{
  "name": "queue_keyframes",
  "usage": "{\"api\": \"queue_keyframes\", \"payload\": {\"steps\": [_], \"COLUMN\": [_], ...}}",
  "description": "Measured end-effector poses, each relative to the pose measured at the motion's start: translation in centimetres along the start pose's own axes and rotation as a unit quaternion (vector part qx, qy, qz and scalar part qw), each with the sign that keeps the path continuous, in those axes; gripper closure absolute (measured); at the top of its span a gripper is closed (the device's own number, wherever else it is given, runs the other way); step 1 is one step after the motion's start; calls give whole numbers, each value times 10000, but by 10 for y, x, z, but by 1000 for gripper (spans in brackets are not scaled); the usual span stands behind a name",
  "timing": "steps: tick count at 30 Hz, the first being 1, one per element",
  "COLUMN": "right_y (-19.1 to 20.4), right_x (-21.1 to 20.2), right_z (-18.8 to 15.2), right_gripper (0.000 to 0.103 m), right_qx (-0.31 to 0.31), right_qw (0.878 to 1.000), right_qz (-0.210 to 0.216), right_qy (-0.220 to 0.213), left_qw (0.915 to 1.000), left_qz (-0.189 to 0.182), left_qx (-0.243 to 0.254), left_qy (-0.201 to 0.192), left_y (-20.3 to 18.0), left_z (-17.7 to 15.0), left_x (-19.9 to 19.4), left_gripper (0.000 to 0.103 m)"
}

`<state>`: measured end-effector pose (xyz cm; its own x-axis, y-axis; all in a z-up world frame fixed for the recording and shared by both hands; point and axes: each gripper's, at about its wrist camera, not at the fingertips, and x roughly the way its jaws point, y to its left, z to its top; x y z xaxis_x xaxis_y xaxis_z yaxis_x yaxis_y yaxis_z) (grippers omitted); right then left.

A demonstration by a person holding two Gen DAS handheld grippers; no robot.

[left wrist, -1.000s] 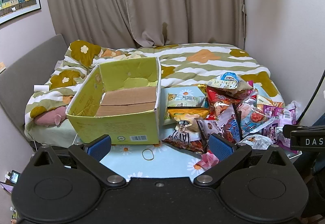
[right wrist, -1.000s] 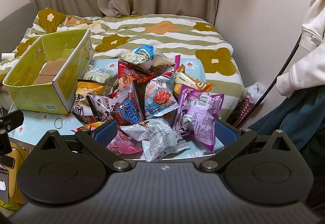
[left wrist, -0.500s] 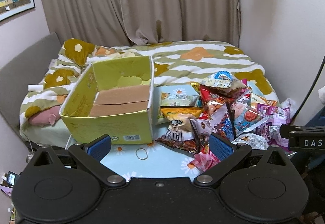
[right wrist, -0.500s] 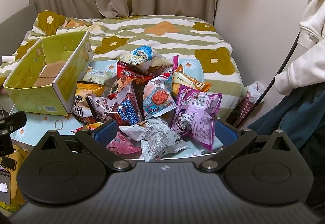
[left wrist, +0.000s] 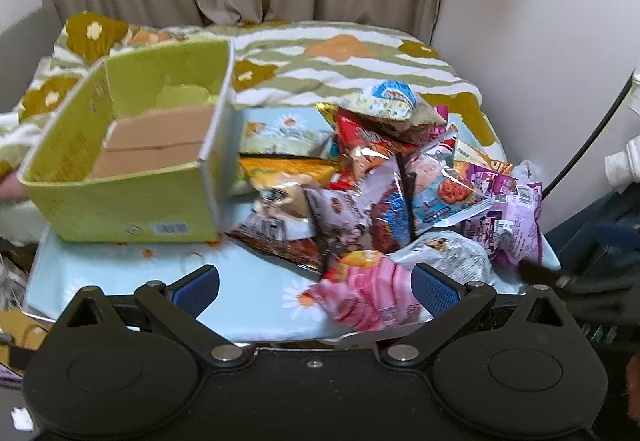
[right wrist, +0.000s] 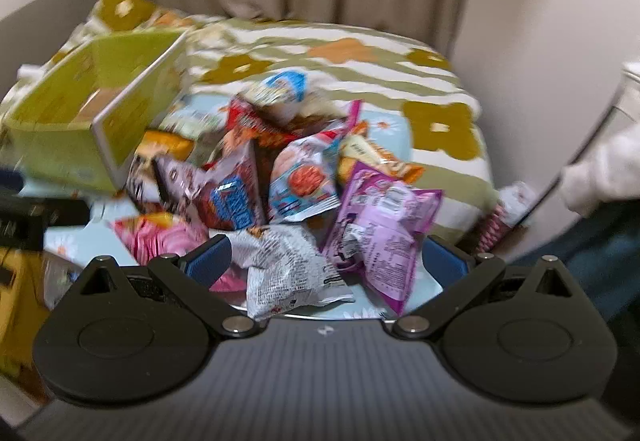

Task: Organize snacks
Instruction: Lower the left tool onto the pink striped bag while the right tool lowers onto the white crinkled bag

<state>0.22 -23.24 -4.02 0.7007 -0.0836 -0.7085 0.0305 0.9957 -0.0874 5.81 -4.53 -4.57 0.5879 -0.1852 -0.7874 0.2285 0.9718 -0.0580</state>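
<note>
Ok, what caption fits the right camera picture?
Open right gripper above a snack pile beside a green box.

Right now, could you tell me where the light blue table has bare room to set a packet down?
The front left of the light blue floral table is bare, bordered by the green cardboard box behind and the pink packet to the right. The box floor is bare too. The right half is crowded with heaped snack packets.

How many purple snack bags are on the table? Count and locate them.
1: a purple snack bag at the pile's right edge, beside the white crinkled packet, near the right claw. Others may be buried.
</note>
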Motion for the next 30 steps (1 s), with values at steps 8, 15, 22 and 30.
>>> {"api": "queue_keyframes", "payload": {"steps": [8,15,22,30], "right_y": [-7,-3,-3,-2], "right_x": [50,91,114,130], "right_z": [-11,-21,-24,-22], "right_gripper": [0,0,0,0], "right_qx": [-493,-883,-1023,-959], "right_qw": [9956,9860,9791,9762], "right_qz": [731,1264,1578,1724], "right_qy": [322,629,778,899], "left_qw": [9983,9935,9873,9882], "left_qz": [29,229,123,166], "left_qx": [-414,-622,-992,-1012], "left_qy": [405,924,1234,1137], "left_y": [-22,-31,-25,-19], "left_z": [1,-5,-16,-20], "left_x": [43,87,113,114], "left_gripper": [0,2,24,28]}}
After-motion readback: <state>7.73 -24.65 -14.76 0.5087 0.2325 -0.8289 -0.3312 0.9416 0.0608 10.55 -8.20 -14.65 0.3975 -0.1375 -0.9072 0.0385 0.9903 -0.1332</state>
